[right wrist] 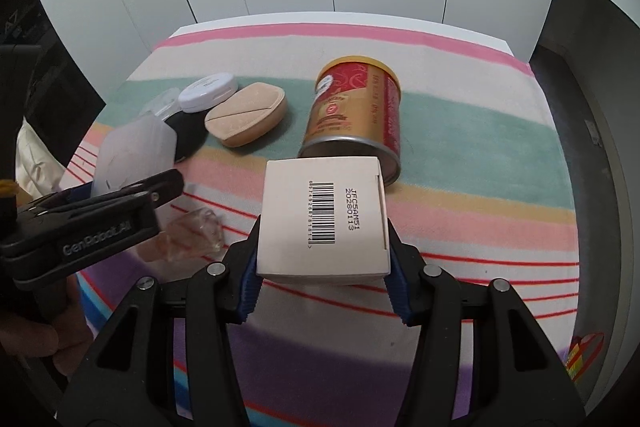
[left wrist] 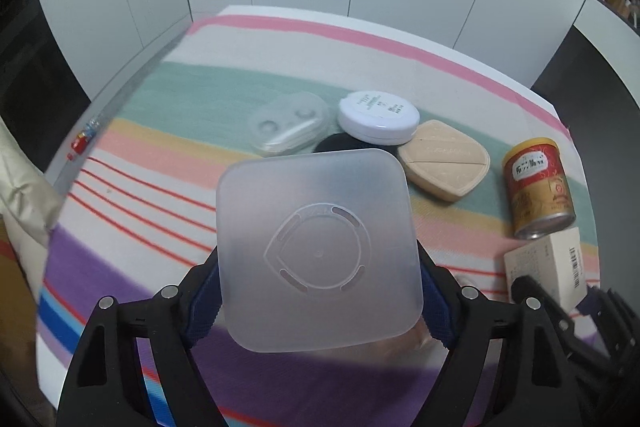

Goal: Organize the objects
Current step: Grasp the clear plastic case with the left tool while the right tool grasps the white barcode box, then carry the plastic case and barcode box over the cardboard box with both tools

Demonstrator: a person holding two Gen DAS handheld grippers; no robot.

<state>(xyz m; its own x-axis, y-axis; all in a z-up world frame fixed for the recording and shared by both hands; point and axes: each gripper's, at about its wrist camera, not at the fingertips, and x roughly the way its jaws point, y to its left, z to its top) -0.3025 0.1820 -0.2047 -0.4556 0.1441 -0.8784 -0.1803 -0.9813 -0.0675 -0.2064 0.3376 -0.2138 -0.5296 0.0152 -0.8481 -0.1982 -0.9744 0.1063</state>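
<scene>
In the left wrist view my left gripper is shut on a frosted square plastic container. The container's base faces the camera and a blue pad presses on each side. The right wrist view shows that container at the left, behind a black left finger. My right gripper is shut on a white carton with a barcode, held just above the striped cloth. The carton also shows at the right of the left wrist view.
A red and gold can lies on its side just beyond the carton. Further left sit a beige compact, a white round jar, a black disc and a clear case. Crumpled clear plastic lies between the grippers. White cabinets stand behind the table's far edge.
</scene>
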